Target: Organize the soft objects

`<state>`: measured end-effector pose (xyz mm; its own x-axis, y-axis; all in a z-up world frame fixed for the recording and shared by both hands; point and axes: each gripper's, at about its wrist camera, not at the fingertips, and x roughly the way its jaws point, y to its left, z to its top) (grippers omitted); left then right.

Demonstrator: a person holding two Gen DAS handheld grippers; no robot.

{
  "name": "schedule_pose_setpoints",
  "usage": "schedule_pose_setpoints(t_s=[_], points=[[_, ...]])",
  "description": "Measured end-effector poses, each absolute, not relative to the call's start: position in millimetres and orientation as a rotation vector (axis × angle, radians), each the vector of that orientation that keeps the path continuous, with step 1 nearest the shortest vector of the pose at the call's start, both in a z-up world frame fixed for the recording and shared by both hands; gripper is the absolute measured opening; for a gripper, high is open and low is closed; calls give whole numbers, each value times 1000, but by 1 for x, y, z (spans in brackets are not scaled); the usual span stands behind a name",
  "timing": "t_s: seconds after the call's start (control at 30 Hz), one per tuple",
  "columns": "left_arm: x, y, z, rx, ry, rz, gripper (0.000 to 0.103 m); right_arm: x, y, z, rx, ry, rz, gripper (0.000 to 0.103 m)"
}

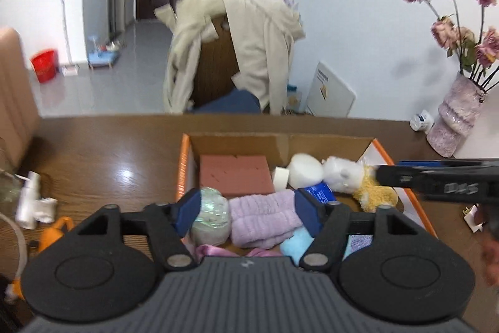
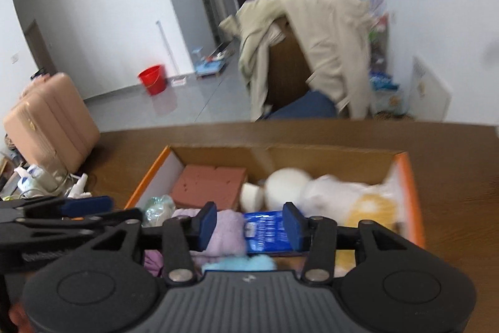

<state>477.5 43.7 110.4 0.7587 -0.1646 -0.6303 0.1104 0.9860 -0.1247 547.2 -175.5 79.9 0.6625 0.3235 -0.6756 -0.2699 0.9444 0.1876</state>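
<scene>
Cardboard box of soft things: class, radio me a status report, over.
Left tool open, right tool open, both empty above cardboard box. Lilac towel, brick-red foam block, plush toy inside. Nothing blocking.

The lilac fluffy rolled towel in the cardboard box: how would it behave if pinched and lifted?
The lilac fluffy rolled towel would probably squash between the pads, being plush. It looks light for its bulk. Its loose folds may unroll and droop, dragging on the pale blue plush beside it.
</scene>
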Motion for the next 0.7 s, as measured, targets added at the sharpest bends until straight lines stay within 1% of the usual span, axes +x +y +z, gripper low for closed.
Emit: schedule_pose_setpoints(t_s=[0.07,0.23,0.33,0.4,0.47,0.5,0.57,0.63,0.7], points=[[459,46,123,-68,672,-147,72,527,-192,100,67,758,313,54],[421,47,139,-50,641,-124,79,477,-228,130,66,720,247,58],[399,46,145,-44,614,-126,82,453,-239,136,79,703,231,59],[384,45,148,-40,585,-107,85,439,-241,137,79,694,235,63],[365,45,148,-44,552,-88,85,425,-241,139,71,671,230,66],[356,46,147,-51,534,-84,87,418,-239,139,66,655,225,67],[333,47,143,-57,497,-72,88,400,-237,139,60,611,219,68],[310,48,138,-60,462,-60,92,379,-237,137,60,558,210,75],[284,49,131,-63,427,-54,93,357,-238,132,60,509,192,77]])
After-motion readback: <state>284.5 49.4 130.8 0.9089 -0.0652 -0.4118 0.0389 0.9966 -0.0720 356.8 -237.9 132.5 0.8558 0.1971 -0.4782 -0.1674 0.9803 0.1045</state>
